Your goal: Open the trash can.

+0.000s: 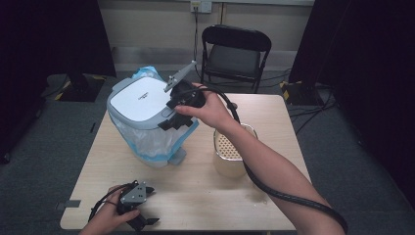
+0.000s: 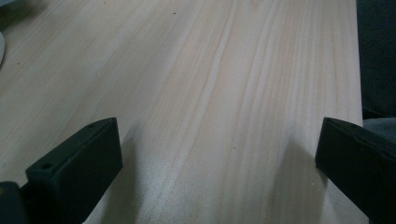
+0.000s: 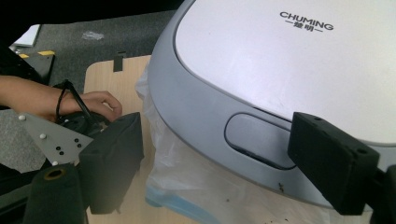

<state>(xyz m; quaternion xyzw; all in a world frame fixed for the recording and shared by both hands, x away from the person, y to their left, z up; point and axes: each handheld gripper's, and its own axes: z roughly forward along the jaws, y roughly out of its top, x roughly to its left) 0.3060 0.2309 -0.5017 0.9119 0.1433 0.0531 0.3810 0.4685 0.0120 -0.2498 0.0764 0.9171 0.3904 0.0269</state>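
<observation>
Listing the bench at this moment, one item per line.

Item: waste bin [image 1: 147,122], grey rim, white lid [image 1: 142,100], clear liner bag [image 1: 151,142] with a blue edge folded over the rim. Stands on the far left part of the wooden table [image 1: 195,196], tilted slightly.

Item: push latch [image 3: 261,140], an oval grey recess in the front band of the lid frame. In the right gripper view it lies straight ahead, between the two jaws and slightly beyond their tips; its long axis runs roughly across the gap from jaw to jaw.

Item: right gripper [image 1: 177,120], held at the bin's right front rim, nose pointing at the lid band. Jaws released, standing apart with nothing pinched; neither pad appears to press on the rim. This hand is by far the nearer to the bin.

Item: left gripper [image 1: 142,223], resting at the near left edge of the table, well apart from the bin. Jaws spread wide over bare wood, grasping nothing.

Item: perforated basket [image 1: 230,152], cream, right of the bin, under the right forearm.

Item: folding chair [image 1: 235,54], beyond the far edge.

Judgement: the coming move turns on the latch lying dead ahead of the right tongs; a short forward press or a closing on the lid band looks sufficient.
</observation>
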